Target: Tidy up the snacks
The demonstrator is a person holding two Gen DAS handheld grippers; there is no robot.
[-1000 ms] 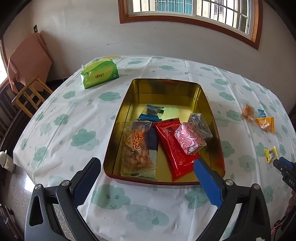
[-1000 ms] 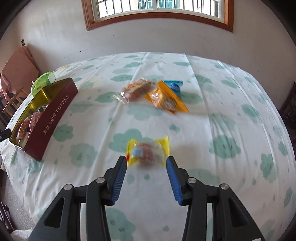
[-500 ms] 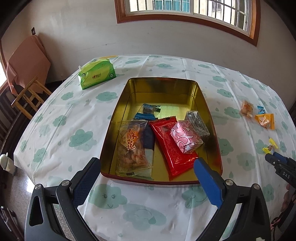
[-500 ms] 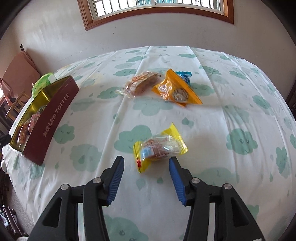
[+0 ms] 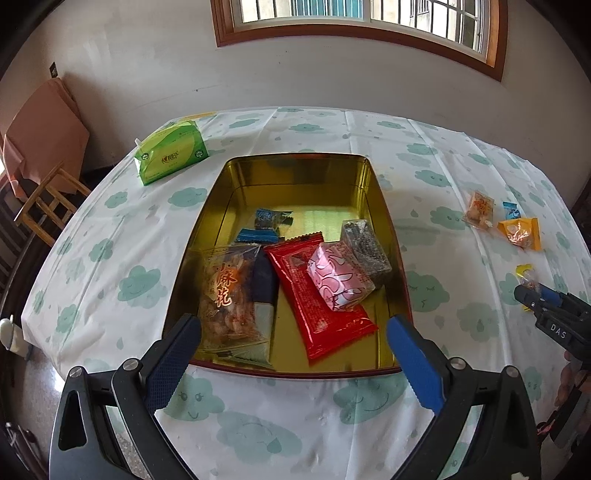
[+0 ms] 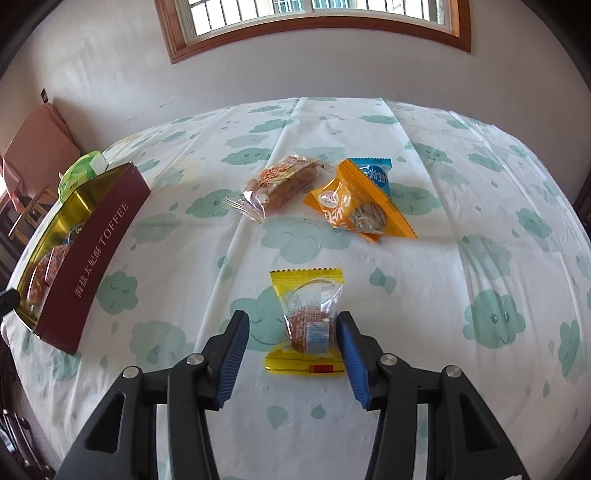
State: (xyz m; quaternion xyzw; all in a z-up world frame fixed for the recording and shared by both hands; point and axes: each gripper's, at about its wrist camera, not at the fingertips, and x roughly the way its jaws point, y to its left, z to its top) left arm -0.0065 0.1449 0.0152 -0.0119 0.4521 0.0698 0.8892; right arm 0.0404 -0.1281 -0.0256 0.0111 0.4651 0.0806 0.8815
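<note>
Two blue pads of the right gripper (image 6: 292, 328) straddle the yellow-edged snack (image 6: 308, 321), jaws just closing, not yet pinching. The tin (image 6: 99, 236) waits at ten o'clock. The left gripper (image 5: 291, 339) hangs released over it, freeing the drop zone.

place: home dining room | cues: cloud-print tablecloth (image 6: 443, 258), wooden chair (image 5: 48, 199), barred window (image 5: 354, 18)

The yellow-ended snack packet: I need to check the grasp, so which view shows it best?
The right wrist view: the yellow-ended snack packet lies whole between the right gripper fingers, which have just been closing. The left wrist view shows only a scrap at the gripper's tip.
</note>
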